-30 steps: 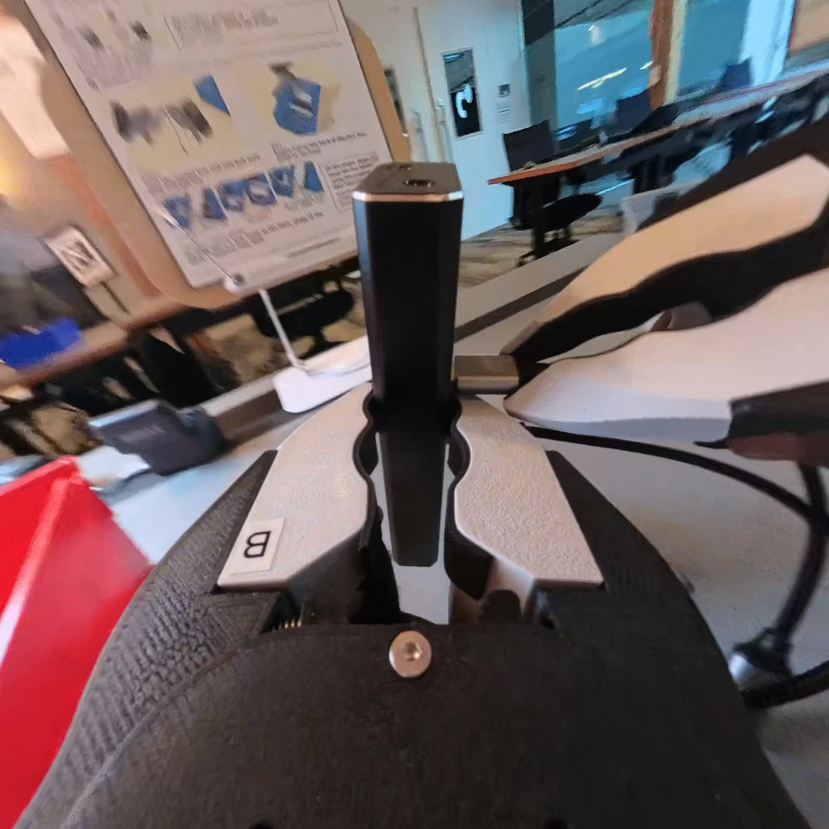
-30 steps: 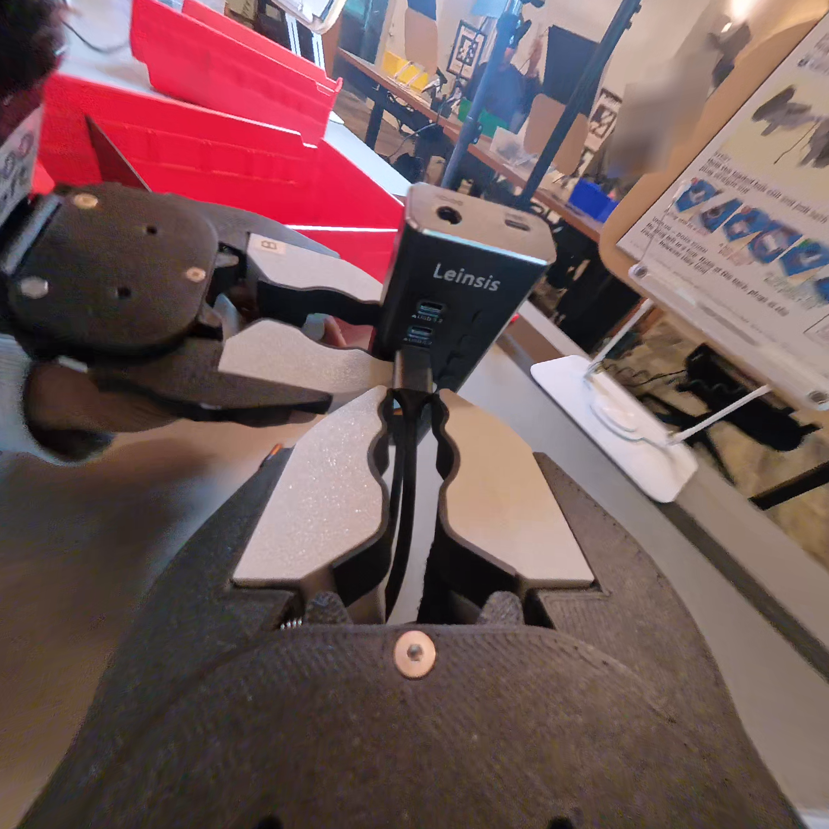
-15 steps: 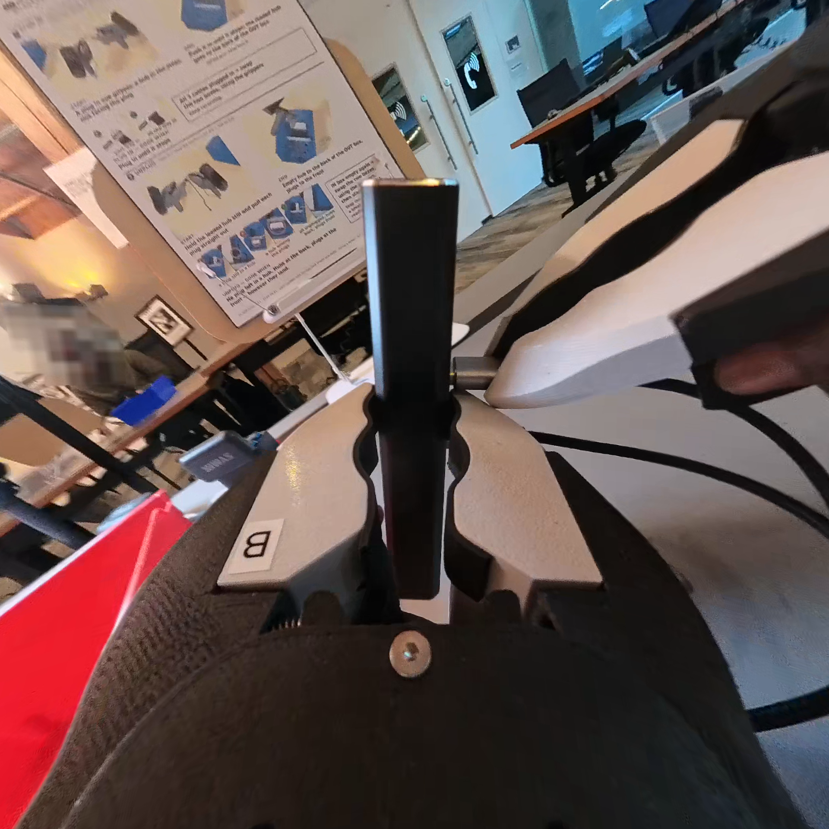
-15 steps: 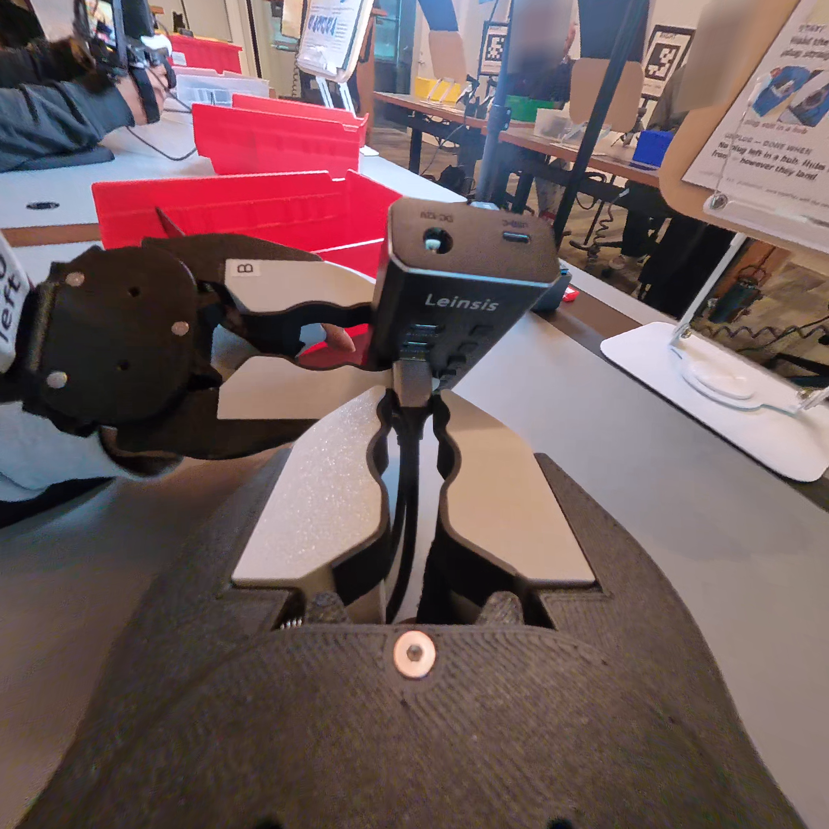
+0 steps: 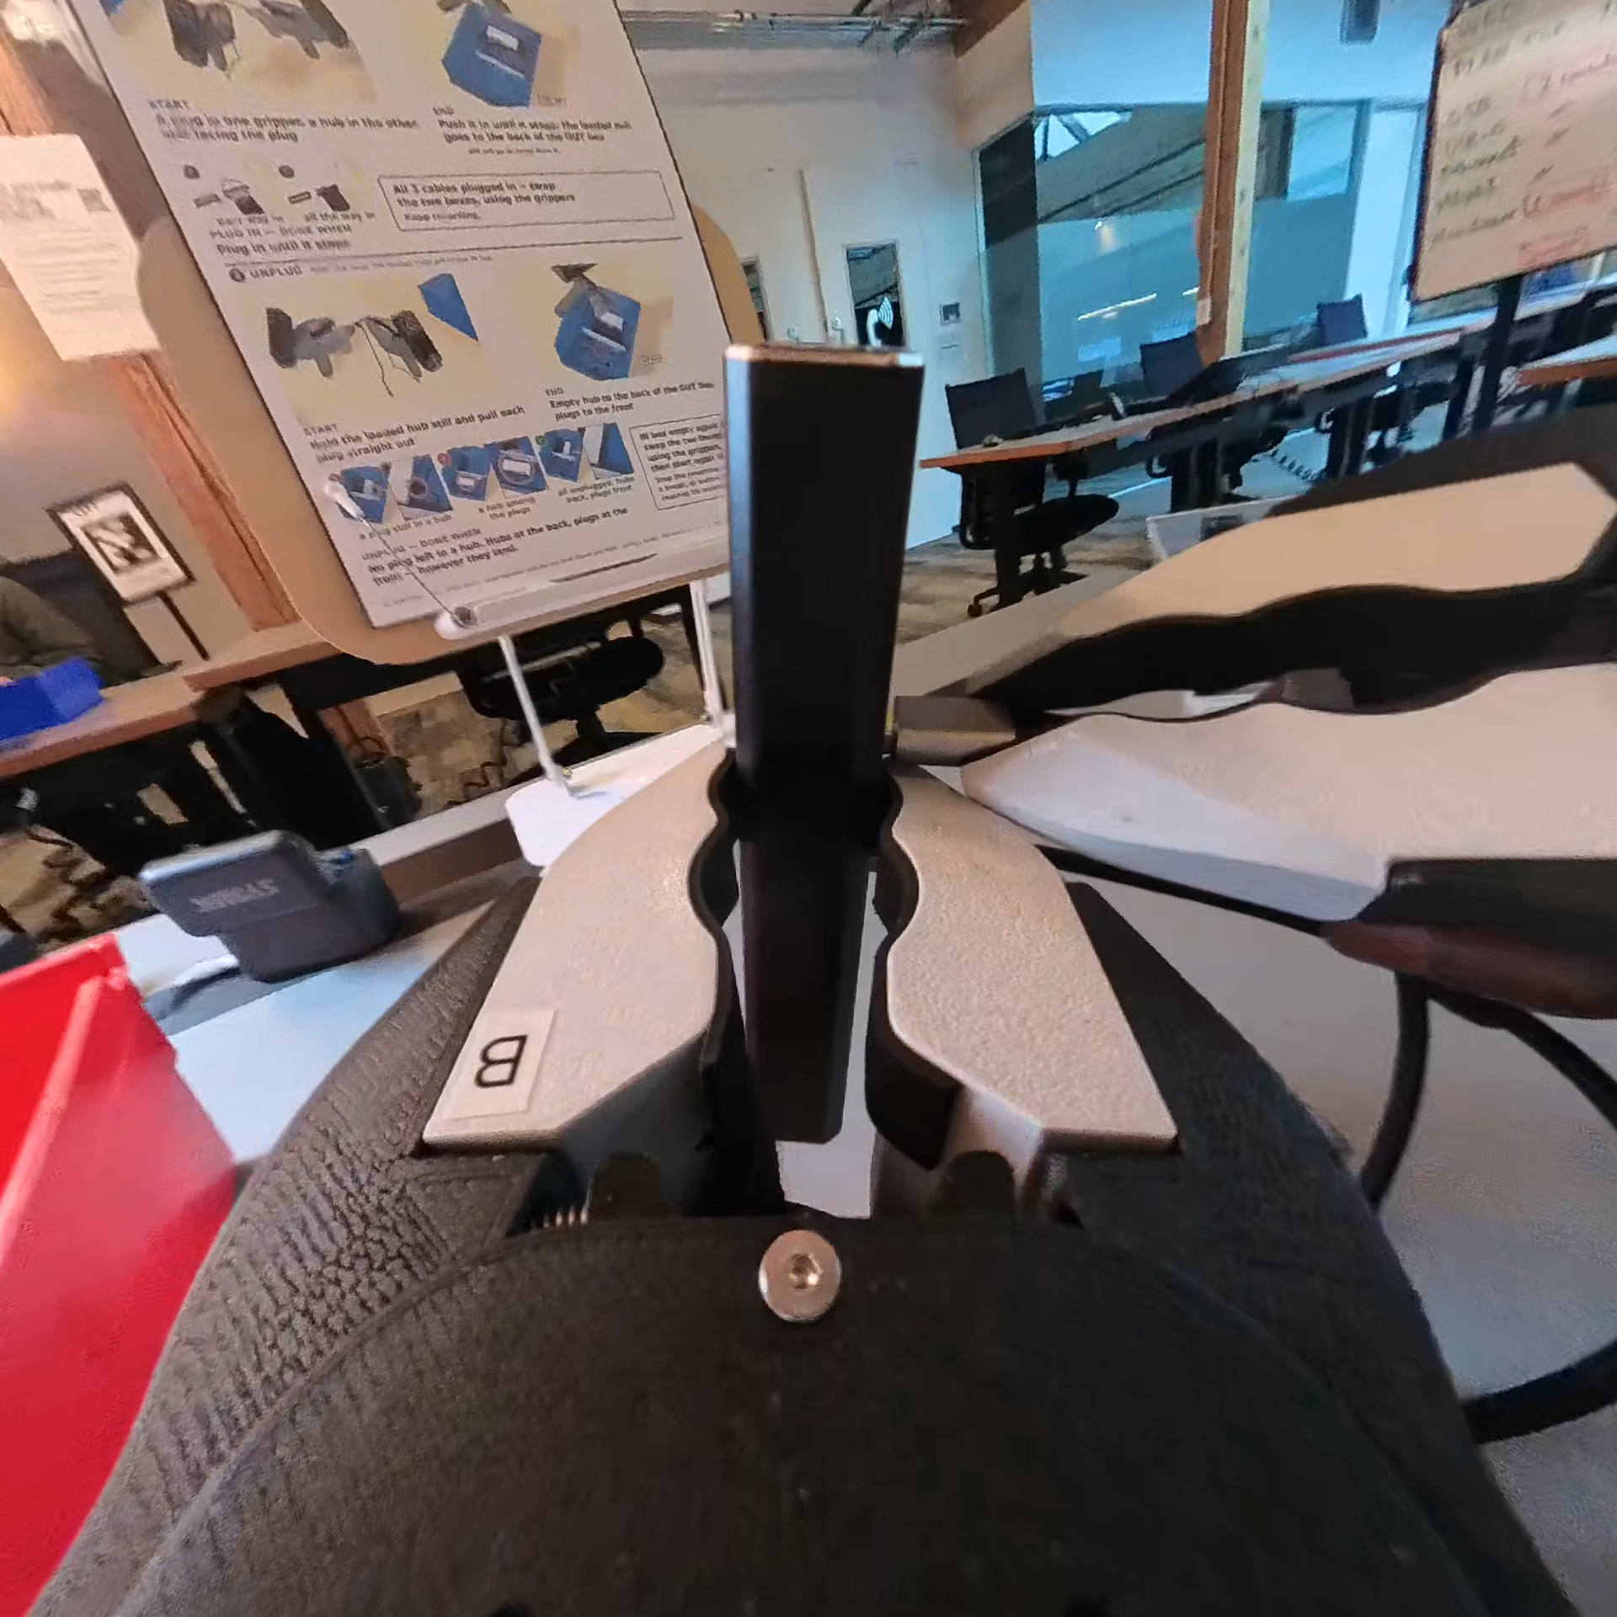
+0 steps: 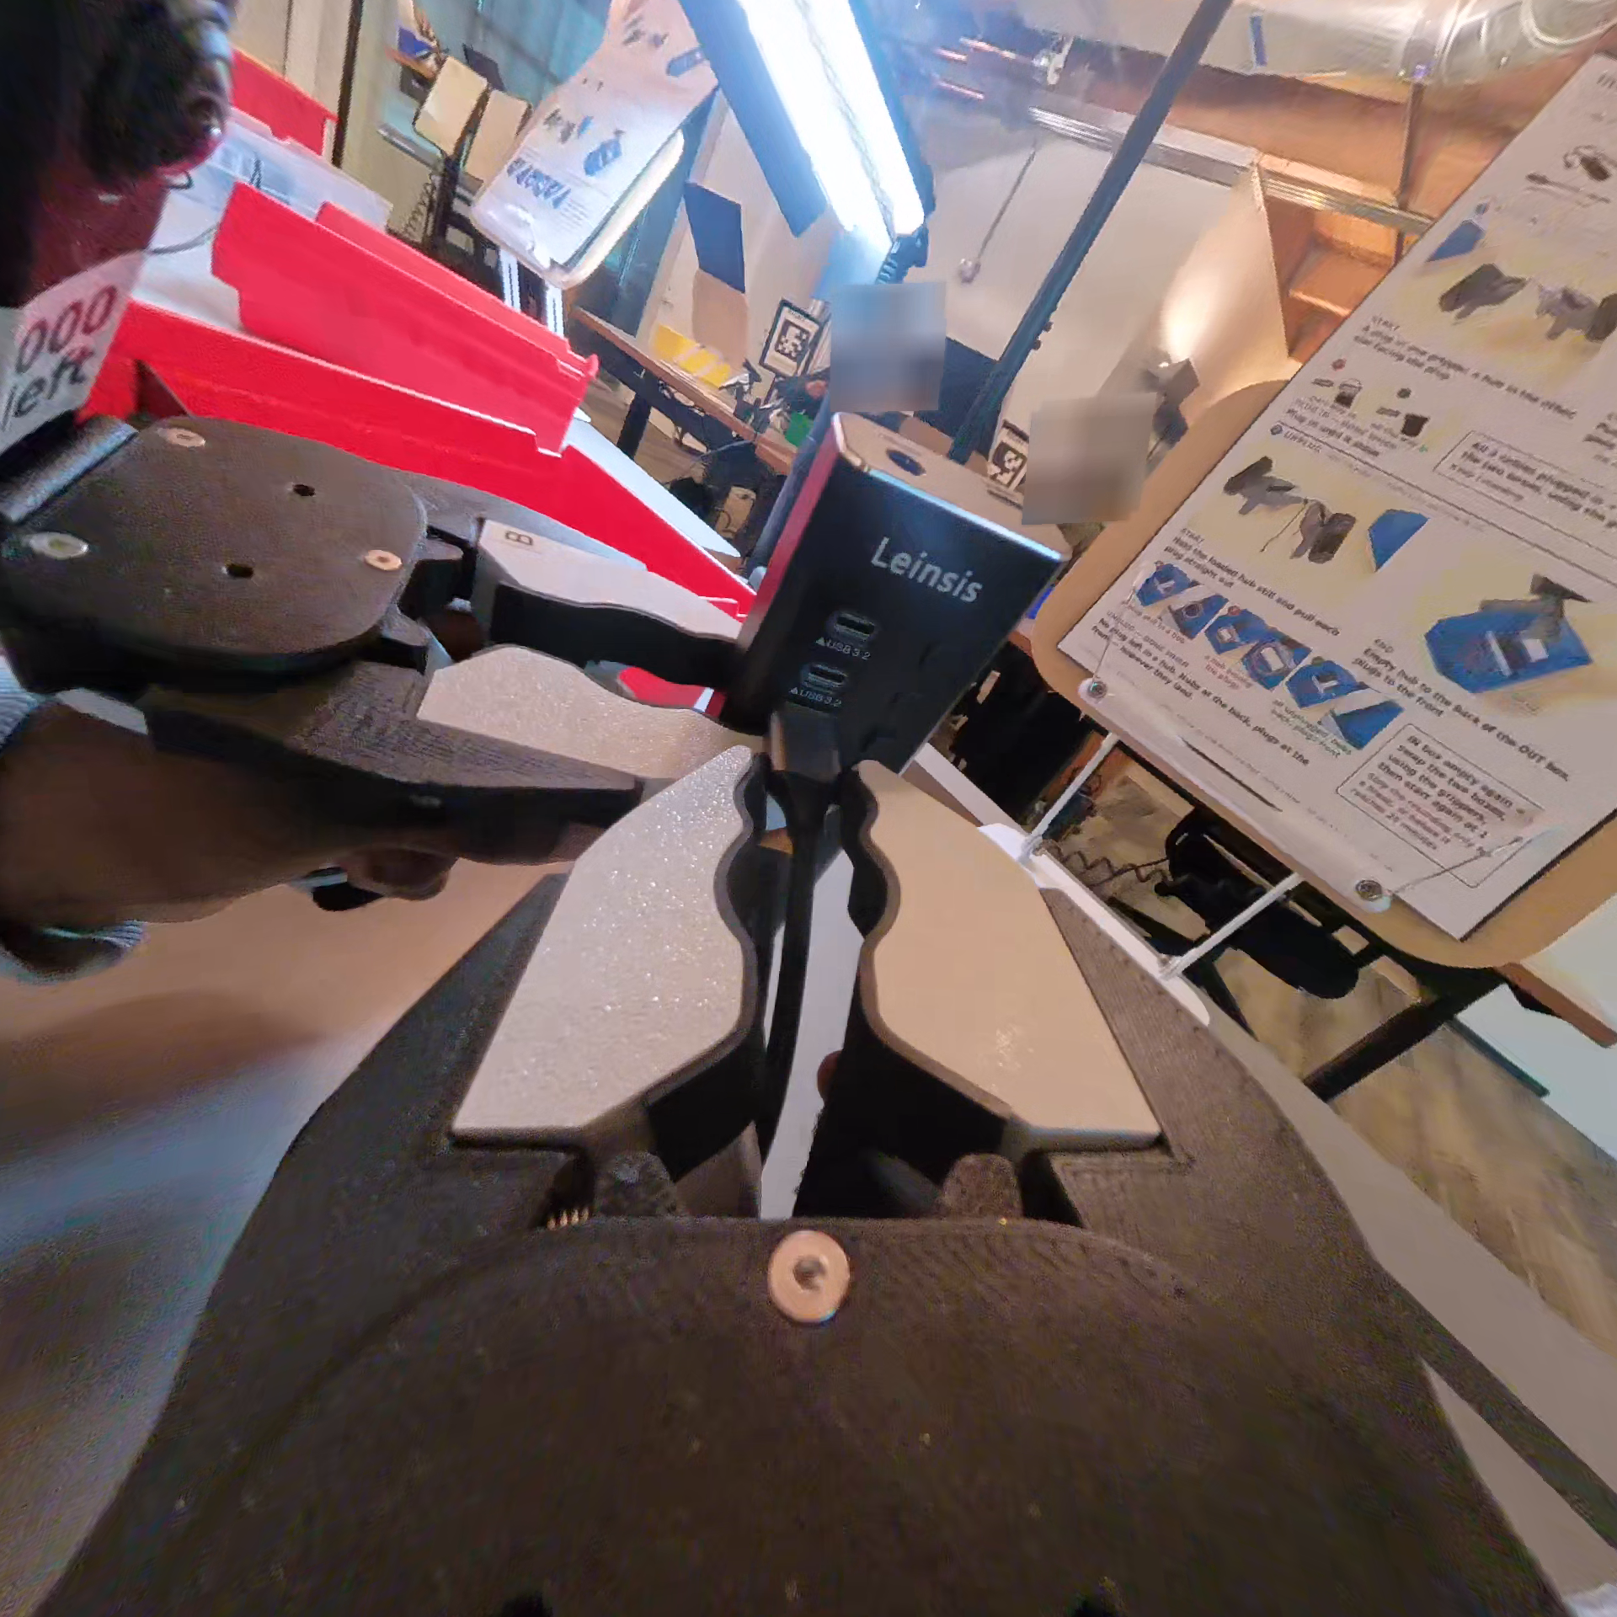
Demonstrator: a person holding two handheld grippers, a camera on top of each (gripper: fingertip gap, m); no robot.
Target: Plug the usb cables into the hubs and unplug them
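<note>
My left gripper [image 5: 801,792] is shut on a black USB hub [image 5: 809,612] and holds it upright above the table. The hub also shows in the right wrist view [image 6: 884,604], with two free ports on its face. My right gripper [image 6: 805,774] is shut on a black USB plug [image 6: 809,744] seated in a lower port of the hub; its cable [image 6: 792,962] runs back between the fingers. In the left wrist view the right gripper [image 5: 989,731] comes in from the right, with the plug [image 5: 941,726] against the hub's side. The left gripper [image 6: 691,665] comes in from the left in the right wrist view.
Red bins [image 6: 376,350] stand at the left, one also in the left wrist view [image 5: 79,1181]. An instruction board on a white stand [image 5: 420,289] is at the table's far edge. A dark grey device [image 5: 271,901] lies near it. Black cables [image 5: 1400,1094] loop on the grey table [image 5: 1487,1225].
Both grippers keep their hold; the hub and plug stay joined. The pair has tilted and turned, so the board and background have shifted in both views.
</note>
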